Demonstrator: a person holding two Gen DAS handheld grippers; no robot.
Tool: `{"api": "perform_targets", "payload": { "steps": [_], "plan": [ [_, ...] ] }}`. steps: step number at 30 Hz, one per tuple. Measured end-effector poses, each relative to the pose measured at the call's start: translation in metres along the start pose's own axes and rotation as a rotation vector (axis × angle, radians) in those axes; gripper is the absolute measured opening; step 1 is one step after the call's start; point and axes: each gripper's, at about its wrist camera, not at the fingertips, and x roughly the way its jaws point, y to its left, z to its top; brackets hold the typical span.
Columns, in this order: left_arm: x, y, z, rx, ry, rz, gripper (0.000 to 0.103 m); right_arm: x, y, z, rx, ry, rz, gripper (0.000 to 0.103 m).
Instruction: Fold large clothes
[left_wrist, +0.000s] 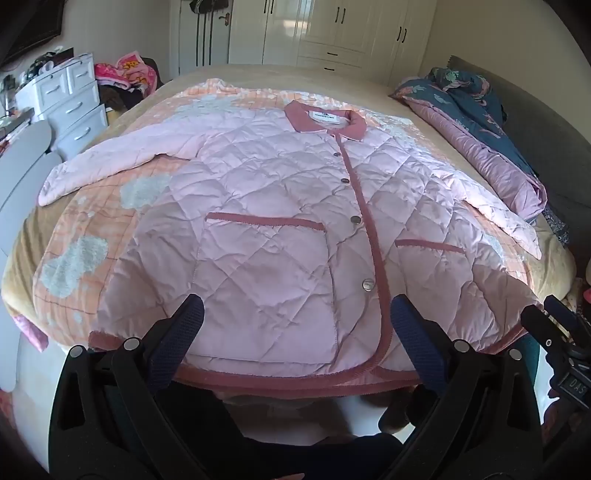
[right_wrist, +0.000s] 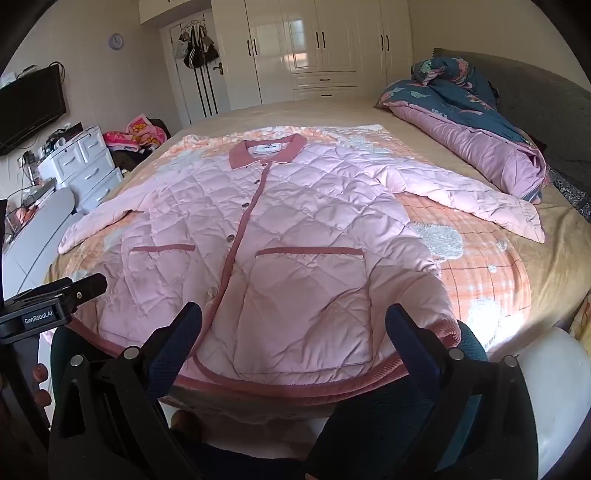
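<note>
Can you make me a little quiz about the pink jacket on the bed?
1. True or false: the quilted pink jacket lies spread flat with both sleeves out.
2. What colour is its collar? A red-pink, B green, C black
3. Are the left gripper and the right gripper open or shut?

Key: 1 true. 2 A. 3 Both open, holding nothing.

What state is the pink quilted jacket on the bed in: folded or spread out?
Spread out. The pink quilted jacket lies flat, front up and buttoned, on the bed, both sleeves stretched sideways, nothing folded over.
</note>
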Motion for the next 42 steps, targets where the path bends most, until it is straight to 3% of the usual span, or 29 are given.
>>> {"api": "perform_targets", "payload": {
  "steps": [42],
  "plan": [
    [-0.0024,0.001,0.0002,0.004,0.0,0.006,0.095,-0.0063,0.006,-0.0008,-0.017,-0.022,0.009,0.099]
  ]
}}
